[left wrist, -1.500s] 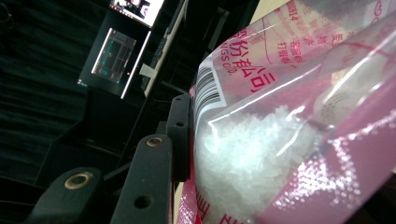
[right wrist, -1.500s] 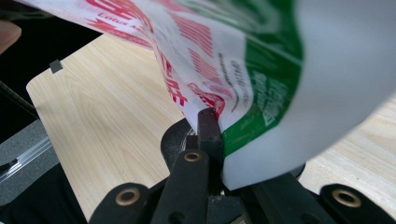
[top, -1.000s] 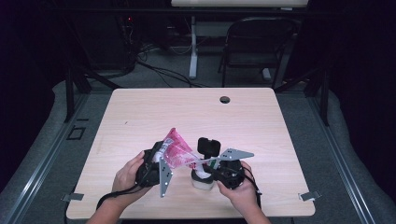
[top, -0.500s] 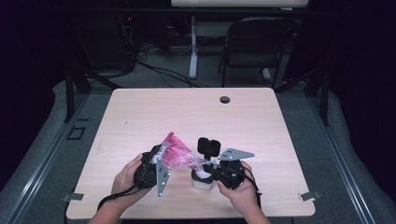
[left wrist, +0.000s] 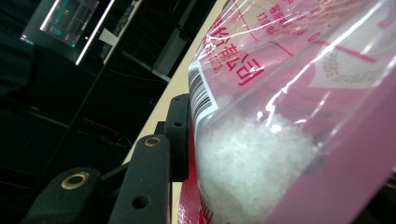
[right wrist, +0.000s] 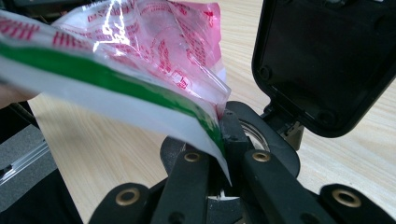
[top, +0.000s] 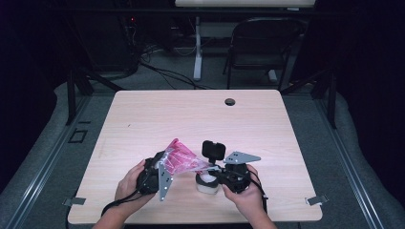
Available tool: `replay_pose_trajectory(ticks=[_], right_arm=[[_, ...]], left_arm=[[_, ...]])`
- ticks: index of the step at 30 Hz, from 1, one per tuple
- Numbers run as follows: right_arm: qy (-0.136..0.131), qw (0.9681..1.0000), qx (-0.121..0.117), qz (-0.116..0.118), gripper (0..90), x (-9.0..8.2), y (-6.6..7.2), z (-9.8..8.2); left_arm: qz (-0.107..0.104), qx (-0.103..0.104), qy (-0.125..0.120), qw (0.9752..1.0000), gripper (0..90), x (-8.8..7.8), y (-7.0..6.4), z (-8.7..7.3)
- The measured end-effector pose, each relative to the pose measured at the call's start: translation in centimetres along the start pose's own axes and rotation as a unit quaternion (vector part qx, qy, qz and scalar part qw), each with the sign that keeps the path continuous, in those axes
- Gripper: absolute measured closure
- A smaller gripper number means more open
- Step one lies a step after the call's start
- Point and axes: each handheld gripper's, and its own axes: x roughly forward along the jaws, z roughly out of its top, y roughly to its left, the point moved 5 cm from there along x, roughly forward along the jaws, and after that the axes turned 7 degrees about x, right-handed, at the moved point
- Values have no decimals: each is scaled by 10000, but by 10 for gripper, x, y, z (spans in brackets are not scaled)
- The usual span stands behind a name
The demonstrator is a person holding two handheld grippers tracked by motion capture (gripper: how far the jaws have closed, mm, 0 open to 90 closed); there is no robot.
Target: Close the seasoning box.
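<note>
Left gripper (top: 160, 174) clamps pink bag (top: 181, 160); right gripper (right wrist: 219, 154) pinches bag's edge, above white container (top: 207, 183).

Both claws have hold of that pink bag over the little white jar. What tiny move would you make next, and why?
Probably tip the bag a little more toward the jar. The left claw holds the end with the white grains, the right claw pinches a corner over the open jar, and its lid stands flipped up.
</note>
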Motion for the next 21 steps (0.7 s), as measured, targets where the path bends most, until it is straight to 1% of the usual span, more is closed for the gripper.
replay_pose_trajectory(ticks=[3,5,7,8,10,14,15,18,19,21], right_arm=[[-19,10000,-5,-13,900,0,0,0],[-52,10000,17,-9,900,0,1,0],[-38,10000,3,-7,900,-1,0,1],[-38,10000,3,-7,900,-1,0,1],[-75,10000,19,-29,900,-1,1,1],[-106,9999,18,-13,900,-1,1,2],[-107,9999,5,-7,900,-1,2,2],[-121,9999,2,-7,900,-1,2,2],[-117,9999,-13,-8,900,-1,2,3],[-100,9999,-37,-13,899,-1,2,3]], left_arm=[[-61,-71,7,10000,689,1,-3,-2],[-74,-62,7,10000,689,1,-3,-2],[-158,-96,17,9998,689,3,-6,-4],[-158,-96,17,9998,689,3,-6,-4],[-239,-134,26,9996,688,4,-9,-6],[-302,-206,38,9993,686,5,-10,-7],[-368,-297,41,9989,684,6,-11,-9],[-414,-336,56,9986,683,7,-12,-11],[-489,-387,75,9980,681,7,-14,-12],[-518,-414,77,9978,680,7,-15,-12]])
